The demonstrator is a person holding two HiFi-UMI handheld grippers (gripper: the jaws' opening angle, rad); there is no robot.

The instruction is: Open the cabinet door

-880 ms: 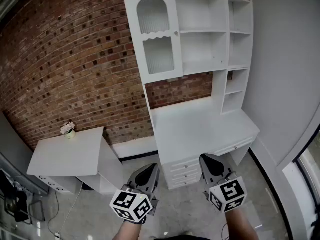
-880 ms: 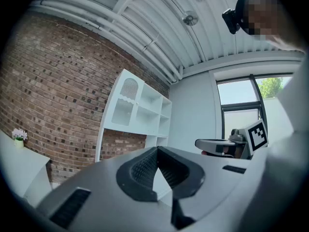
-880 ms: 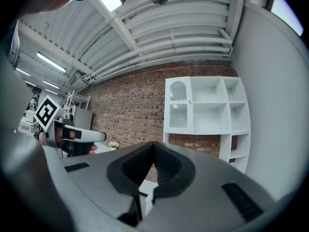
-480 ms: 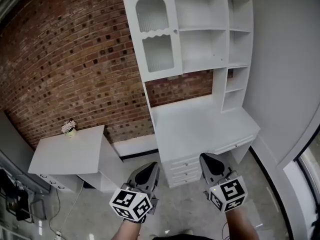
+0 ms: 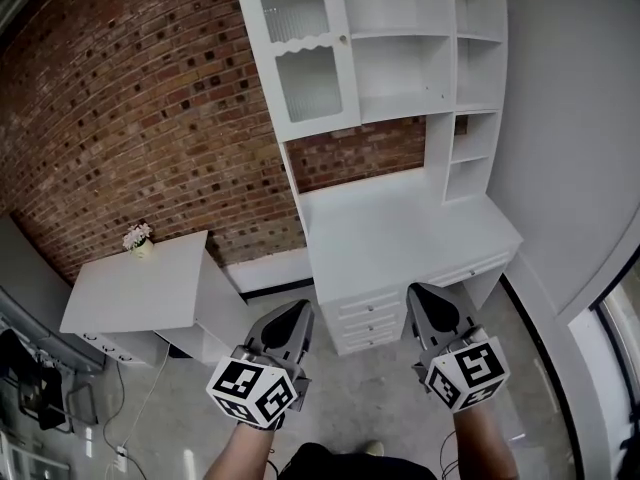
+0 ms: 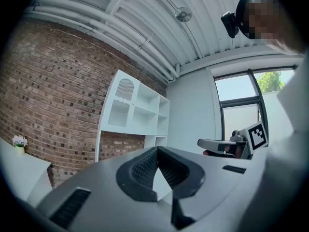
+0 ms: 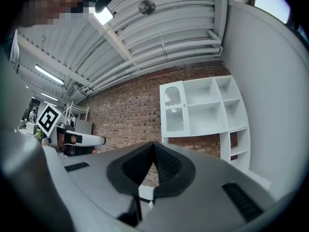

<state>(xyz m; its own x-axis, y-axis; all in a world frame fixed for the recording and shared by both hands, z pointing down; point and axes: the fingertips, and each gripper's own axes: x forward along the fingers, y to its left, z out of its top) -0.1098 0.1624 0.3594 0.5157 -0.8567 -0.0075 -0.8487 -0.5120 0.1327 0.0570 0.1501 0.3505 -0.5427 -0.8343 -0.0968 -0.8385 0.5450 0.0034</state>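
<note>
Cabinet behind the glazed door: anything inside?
Can't tell. The cabinet door is shut, and its two ribbed glass panes show only a pale blur. The open shelves beside it hold nothing visible.

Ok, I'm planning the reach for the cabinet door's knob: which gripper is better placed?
Left, narrowly. In the head view the left gripper lines up below the cabinet door, whose knob sits on its right edge; the right gripper lies under the open shelves. Both are shut, empty and far off.
</note>
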